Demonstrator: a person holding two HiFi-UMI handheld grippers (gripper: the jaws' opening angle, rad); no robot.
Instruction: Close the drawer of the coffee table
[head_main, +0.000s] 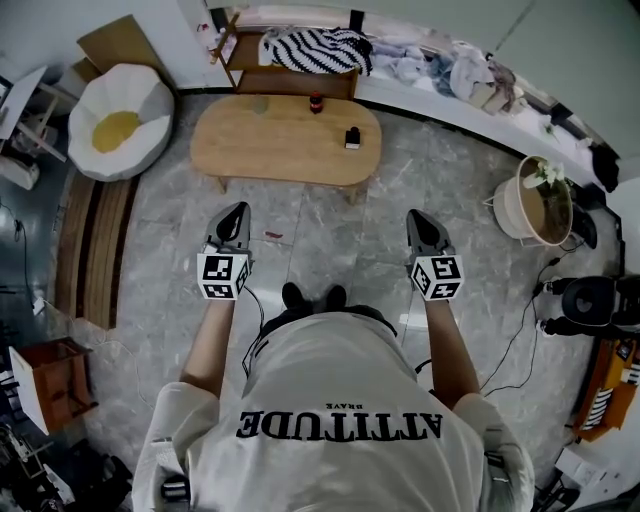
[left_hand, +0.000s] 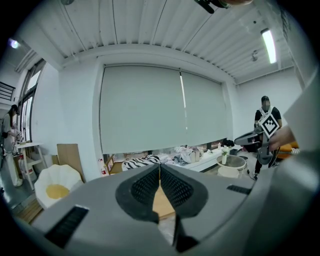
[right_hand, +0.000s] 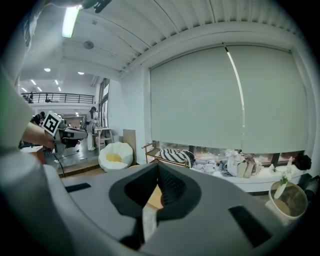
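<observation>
The oval wooden coffee table (head_main: 285, 142) stands on the stone floor ahead of me; from above no drawer front shows. My left gripper (head_main: 237, 210) and right gripper (head_main: 417, 218) hover side by side short of the table's near edge, both pointing at it and touching nothing. In the left gripper view the left gripper (left_hand: 159, 170) has its jaws pressed together with nothing between them, and a sliver of the table (left_hand: 161, 202) shows behind. The right gripper (right_hand: 158, 167) is likewise shut and empty, with the table (right_hand: 154, 197) just past its tips.
On the table stand a small dark bottle (head_main: 316, 103) and a black object (head_main: 352, 138). An egg-shaped beanbag (head_main: 120, 120) sits at the left, a basket with a plant (head_main: 540, 205) at the right, and a striped cushion on a wooden rack (head_main: 315, 50) behind.
</observation>
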